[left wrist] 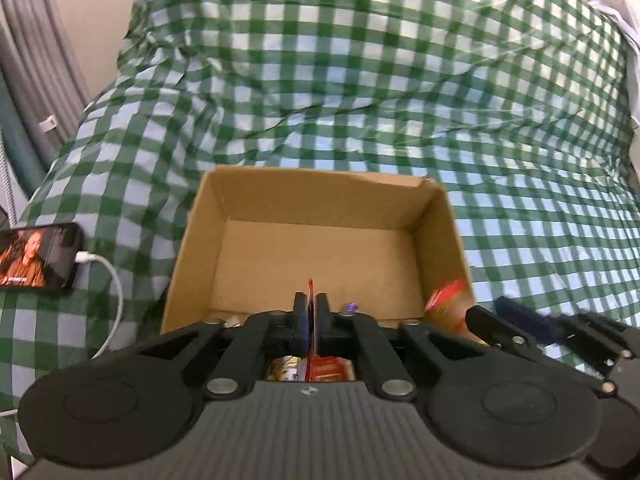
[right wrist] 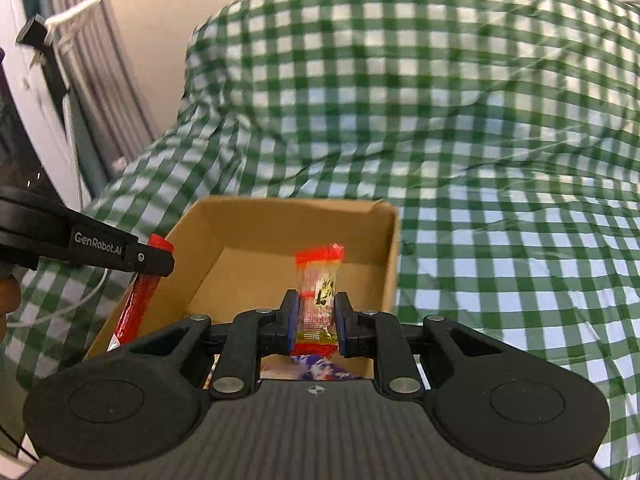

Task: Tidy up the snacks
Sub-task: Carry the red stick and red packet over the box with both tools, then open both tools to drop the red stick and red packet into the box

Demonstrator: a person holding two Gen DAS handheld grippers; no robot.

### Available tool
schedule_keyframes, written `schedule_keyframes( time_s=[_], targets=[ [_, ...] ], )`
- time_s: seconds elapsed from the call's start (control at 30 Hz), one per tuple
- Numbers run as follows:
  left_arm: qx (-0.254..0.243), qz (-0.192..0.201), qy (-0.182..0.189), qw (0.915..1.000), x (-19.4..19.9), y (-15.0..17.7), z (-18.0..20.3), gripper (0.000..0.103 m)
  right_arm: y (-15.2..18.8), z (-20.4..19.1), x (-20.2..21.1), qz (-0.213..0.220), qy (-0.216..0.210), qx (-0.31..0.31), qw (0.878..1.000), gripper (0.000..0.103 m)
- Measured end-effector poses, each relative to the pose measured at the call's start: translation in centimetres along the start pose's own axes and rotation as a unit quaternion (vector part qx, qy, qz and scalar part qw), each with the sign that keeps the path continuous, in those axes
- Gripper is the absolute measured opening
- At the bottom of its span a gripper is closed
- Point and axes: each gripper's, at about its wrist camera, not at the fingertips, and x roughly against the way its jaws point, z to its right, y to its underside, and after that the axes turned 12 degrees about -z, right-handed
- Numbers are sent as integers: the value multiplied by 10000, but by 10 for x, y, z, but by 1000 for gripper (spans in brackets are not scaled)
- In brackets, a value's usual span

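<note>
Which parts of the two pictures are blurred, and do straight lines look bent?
Left wrist view: the right claw and its snack are smeared by motion; the box is fairly sharp. Right wrist view: the cloth is softly blurred. Both views: the fisheye lens bends the checks near the edges.

We see a green-and-white gingham cloth (left wrist: pixel 360 80), a plain brown cardboard box (left wrist: pixel 316 204), a red-ended clear snack wrapper with dark print (right wrist: pixel 320 284), a flat red snack packet (right wrist: pixel 140 292), black fingers (right wrist: pixel 290 312) with blue pads, a white charging cable (left wrist: pixel 114 280).
</note>
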Motion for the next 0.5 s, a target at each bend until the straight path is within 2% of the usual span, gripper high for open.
schedule_keyframes(
  time_s=[0.03, 0.07, 0.1, 0.17, 0.23, 0.37, 0.5],
  targets=[
    [35, -31, -68, 10000, -1, 1, -4, 62, 1, -4, 1, -19, 66, -1, 10000, 48],
    [88, -20, -192, 9998, 0, 4, -7, 103, 1, -7, 2, -9, 149, -24, 9999, 59],
    [138, 161, -332, 9992, 3, 10, -9, 103, 2, -9, 6, 27, 193, -33, 9998, 73],
    [49, 382, -564, 9977, 11, 21, -12, 103, 8, -15, 14, 37, 242, 34, 9997, 77],
    [-94, 225, -675, 9974, 15, 32, -14, 103, 19, -18, 22, -60, 238, 90, 9997, 86],
    [-95, 123, -731, 9972, 32, 67, -23, 103, 50, -30, 39, -309, 209, 49, 9993, 86],
    [-37, 163, -683, 9975, 54, 104, -29, 103, 82, -49, 62, -326, 206, -98, 9992, 91]
  ],
)
